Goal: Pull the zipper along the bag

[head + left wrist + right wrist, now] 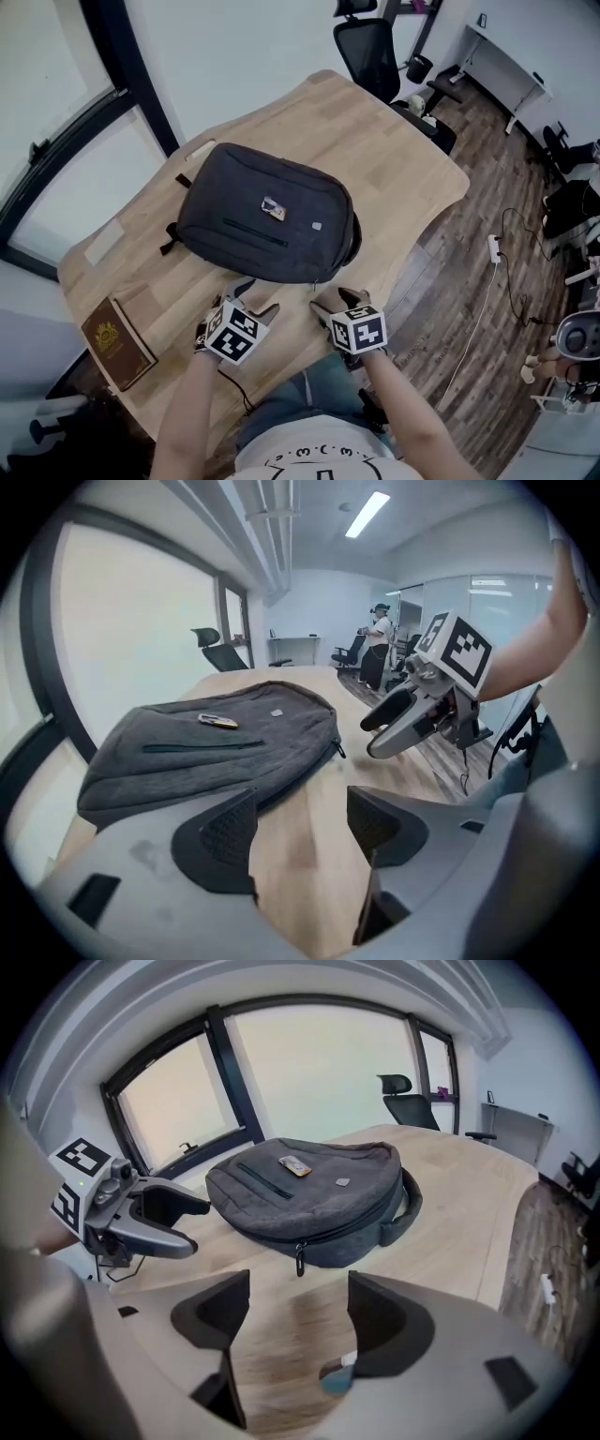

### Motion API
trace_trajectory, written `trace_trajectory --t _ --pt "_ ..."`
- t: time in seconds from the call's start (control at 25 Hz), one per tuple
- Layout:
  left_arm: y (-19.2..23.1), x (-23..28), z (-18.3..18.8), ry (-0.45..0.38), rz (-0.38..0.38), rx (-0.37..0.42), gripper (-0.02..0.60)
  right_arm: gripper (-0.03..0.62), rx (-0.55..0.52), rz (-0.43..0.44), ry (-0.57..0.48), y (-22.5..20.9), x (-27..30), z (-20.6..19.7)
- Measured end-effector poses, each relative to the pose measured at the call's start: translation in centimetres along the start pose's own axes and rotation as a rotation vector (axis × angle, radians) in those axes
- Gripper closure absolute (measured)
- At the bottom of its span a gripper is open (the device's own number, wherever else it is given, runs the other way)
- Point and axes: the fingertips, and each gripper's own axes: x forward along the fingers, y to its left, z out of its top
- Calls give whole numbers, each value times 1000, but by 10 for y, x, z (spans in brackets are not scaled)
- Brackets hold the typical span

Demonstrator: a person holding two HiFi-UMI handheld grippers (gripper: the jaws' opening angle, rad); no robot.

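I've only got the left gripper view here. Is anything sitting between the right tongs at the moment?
Observer: No. The right tongs stand open over the bare table, with nothing between them.
Operator: Where's the zipper pull from there?
Observer: The zipper pull hangs at the near edge of the bag, just beyond the jaw gap, untouched.
Operator: Anything else on the table?
Observer: A brown book lies near the left edge, apart from the bag.

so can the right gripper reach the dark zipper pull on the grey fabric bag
Probably yes: the right gripper is open, facing the dark zipper pull, only bare wooden table between.
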Motion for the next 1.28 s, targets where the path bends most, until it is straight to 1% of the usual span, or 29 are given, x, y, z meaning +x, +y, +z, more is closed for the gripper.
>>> trace_trajectory --t 0.08,0.2,0.24,0.4,0.52,0.56,0.64,0.8,0.84,0.88,1.0,1.04,1.08,1.12,1.2,1.28 --pt "18 -13 -3 8 35 77 304 215 13 -29 -24 4 5 1" --pt "46 -23 -1 53 77 248 304 223 11 -99 -83 8 13 7" --pt "52 -23 0 70 77 302 304 241 5 -124 -93 8 17 7" --pt "56 -6 2 143 11 487 304 268 0 -193 -81 6 32 3" --pt "46 18 -11 224 -56 619 304 309 7 -234 -80 1 38 5" --pt "43 25 -16 249 -68 657 304 327 4 -250 -80 -1 40 5" --pt "43 36 -21 273 -59 718 304 374 -3 -281 -79 -6 43 4" --pt "41 39 -9 240 -21 800 304 417 -34 -341 -67 -9 50 4" --pt "39 38 -5 230 -12 817 304 460 -47 -362 -73 -10 50 6" --pt "36 39 -1 223 -6 833 304 484 -59 -380 -78 -13 50 8" --pt "33 48 1 228 -1 858 304 484 -74 -403 -68 -21 53 12" --pt "34 51 1 235 3 858 304 489 -65 -391 -58 -23 54 11" --pt "35 54 1 239 9 854 304 525 -46 -363 -48 -23 55 10" --pt "35 56 2 238 14 847 304 536 -18 -325 -45 -22 54 10" --pt "34 57 7 224 17 834 304 539 28 -258 -49 -18 51 10" --pt "29 60 9 216 11 847 304 539 39 -217 -46 -16 48 10"
